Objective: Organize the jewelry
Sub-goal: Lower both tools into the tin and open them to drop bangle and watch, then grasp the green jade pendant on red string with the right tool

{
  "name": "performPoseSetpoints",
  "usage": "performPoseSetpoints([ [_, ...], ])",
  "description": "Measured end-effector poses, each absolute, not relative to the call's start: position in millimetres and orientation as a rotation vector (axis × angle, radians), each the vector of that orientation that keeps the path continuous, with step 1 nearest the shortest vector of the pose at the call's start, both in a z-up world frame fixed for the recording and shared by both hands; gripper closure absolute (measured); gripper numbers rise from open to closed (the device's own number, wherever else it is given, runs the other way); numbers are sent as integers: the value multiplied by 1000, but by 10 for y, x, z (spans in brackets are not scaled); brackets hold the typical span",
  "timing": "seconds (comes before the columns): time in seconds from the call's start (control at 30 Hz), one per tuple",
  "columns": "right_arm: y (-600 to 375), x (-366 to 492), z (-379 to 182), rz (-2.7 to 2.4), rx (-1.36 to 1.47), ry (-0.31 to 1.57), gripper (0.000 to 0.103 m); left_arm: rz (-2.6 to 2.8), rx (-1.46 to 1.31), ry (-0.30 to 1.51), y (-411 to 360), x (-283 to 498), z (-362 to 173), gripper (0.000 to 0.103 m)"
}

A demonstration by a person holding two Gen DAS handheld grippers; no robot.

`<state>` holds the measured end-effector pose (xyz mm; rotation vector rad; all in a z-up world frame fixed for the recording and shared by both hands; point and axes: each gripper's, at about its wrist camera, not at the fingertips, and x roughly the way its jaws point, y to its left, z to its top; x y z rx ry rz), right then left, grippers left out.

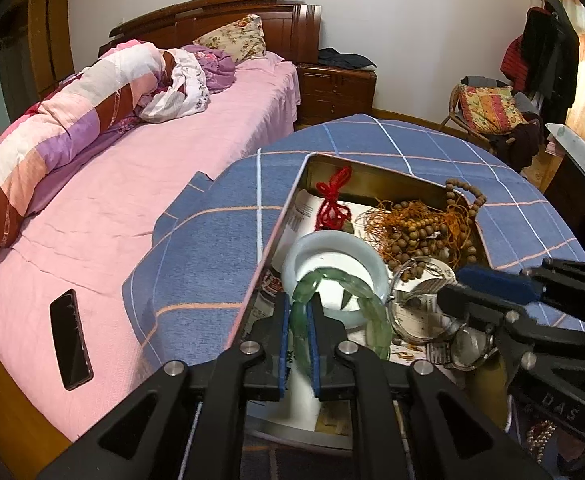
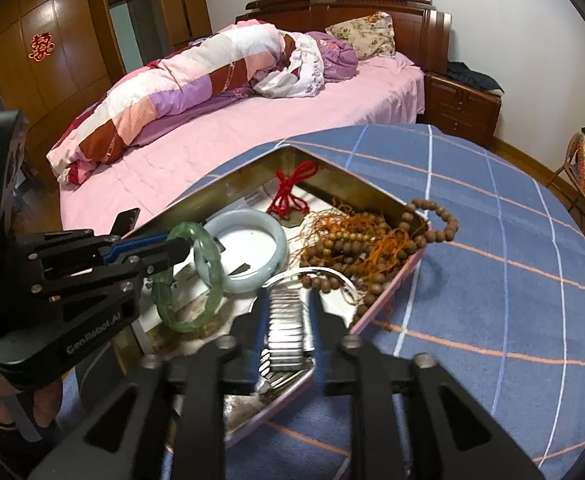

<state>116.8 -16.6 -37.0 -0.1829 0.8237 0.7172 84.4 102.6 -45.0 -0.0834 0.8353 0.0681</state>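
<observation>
The left gripper (image 1: 297,320) is clasping the stiff, probably brittle green bangle (image 2: 202,276) by its rim at the tin's (image 2: 220,190) 7 o'clock, while the right gripper (image 2: 288,316) is loosely straddling the slippery metal watchband (image 2: 286,330).

A shallow metal tray (image 1: 292,208) is seen on a blue checked cloth (image 1: 392,140), beside a bed covered by a pink sheet (image 1: 164,160). The left gripper (image 1: 297,308) is shown low in the middle, its blue pads on either side of a green bangle (image 1: 332,280) (whether they press on it cannot be told). A pale white bangle (image 1: 332,248) is laid just behind, with a red cord (image 1: 332,200) and a heap of wooden beads (image 1: 420,232) further back in the tray. The right gripper (image 1: 456,288) is seen at the right edge, over a metal watch (image 1: 468,340). A dark phone (image 1: 70,338) is laid on the sheet
</observation>
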Motion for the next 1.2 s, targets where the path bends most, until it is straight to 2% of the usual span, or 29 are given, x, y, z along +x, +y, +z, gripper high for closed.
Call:
performPoseSetpoints([
  [0.03, -179, 1163, -354, 727, -173, 819, 65, 65, -82, 834, 1005, 837, -444, 83],
  [0.1, -206, 1154, -320, 714, -169, 803, 59, 49, -88, 824, 977, 819, -429, 63],
  [0.2, -258, 1153, -290, 709, -151, 795, 56, 41, -82, 823, 921, 807, -427, 54],
  [0.27, -296, 1148, -270, 708, -144, 791, 56, 50, -63, 826, 890, 803, -434, 53],
  [0.3, -327, 1141, -254, 701, -141, 789, 48, 52, -64, 828, 892, 802, -433, 53],
  [0.37, -422, 1118, -214, 701, -131, 781, 42, 49, -81, 831, 916, 793, -419, 53],
  [0.67, -1199, 1039, -187, 599, -91, 787, 37, 86, -72, 792, 757, 642, -290, 52],
  [1.03, -1952, 726, -454, 498, -26, 858, 37, 53, 15, 759, 205, 340, -250, 52],
  [1.2, -1823, 573, -509, 554, -57, 861, 55, 46, 39, 776, 75, 279, -308, 52],
])
